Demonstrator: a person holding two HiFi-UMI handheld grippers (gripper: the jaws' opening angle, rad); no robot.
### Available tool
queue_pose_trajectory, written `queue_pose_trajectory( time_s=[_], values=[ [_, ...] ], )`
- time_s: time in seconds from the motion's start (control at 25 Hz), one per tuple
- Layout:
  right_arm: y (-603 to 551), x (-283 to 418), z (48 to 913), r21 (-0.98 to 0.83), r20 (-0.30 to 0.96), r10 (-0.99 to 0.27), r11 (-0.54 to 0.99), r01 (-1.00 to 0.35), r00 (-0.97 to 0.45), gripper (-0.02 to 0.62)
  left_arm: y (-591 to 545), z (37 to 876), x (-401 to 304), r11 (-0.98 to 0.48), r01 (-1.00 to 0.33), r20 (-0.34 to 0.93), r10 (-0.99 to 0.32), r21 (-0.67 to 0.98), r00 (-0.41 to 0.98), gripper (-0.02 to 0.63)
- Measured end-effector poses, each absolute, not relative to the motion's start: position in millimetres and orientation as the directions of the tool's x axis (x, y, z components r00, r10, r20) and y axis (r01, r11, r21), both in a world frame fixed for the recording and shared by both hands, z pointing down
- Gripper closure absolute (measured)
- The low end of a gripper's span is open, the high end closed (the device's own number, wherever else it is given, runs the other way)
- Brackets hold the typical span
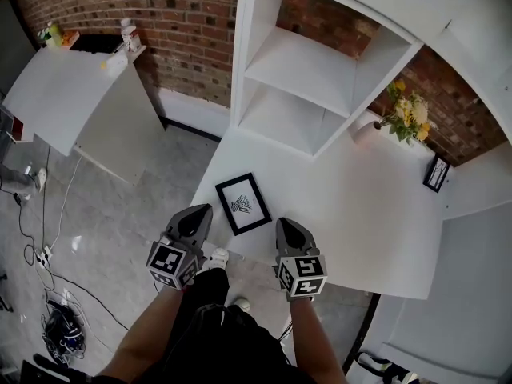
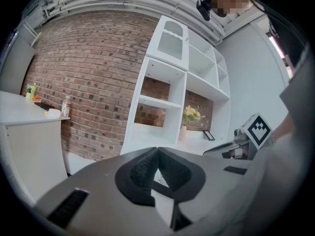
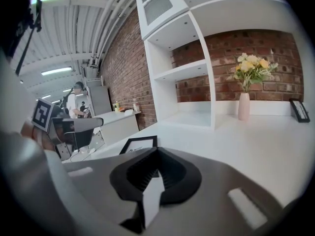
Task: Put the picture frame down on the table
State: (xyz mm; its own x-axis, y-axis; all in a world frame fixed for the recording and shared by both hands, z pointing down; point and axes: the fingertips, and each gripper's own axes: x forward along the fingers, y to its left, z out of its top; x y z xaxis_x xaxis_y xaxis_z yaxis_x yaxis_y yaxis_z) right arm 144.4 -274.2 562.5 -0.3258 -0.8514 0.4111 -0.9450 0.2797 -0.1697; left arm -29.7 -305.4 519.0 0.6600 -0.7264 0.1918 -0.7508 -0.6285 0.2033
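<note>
Already flat on white tabletop (image 1: 360,214): black-edged rectangular picture frame (image 1: 243,203). Left tool (image 1: 196,214), right tool (image 1: 286,225) closed, empty. Placement judged done; next, withdraw.

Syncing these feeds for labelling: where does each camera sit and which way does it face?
Head view: on the head, steeply down at the picture frame, left gripper, right gripper, forearms.
Left gripper view: rides that gripper, looks along its shut jaws toward the shelf unit.
Right gripper view: rides that gripper, looks along its shut jaws toward the flowers.
Both gripper views share the flowers.
</note>
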Motion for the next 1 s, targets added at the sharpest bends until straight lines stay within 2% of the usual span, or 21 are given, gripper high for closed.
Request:
queue_pose_trajectory(
  time_s=[0.28,1.0],
  values=[
    [-256.7,148.3,537.8,-0.169,0.324,-0.883,0.300,-0.939,-0.341,0.591,-292.4,510.8,-20.3,-0.644,-0.740,0.181,-0.718,0.196,0.673,0.609],
    [-211.4,171.2,494.1,-0.143,0.209,-0.923,0.297,-0.944,-0.322,0.592,-257.7,476.1,0.3,-0.663,-0.728,0.106,-0.722,0.174,0.684,0.609]
  ],
)
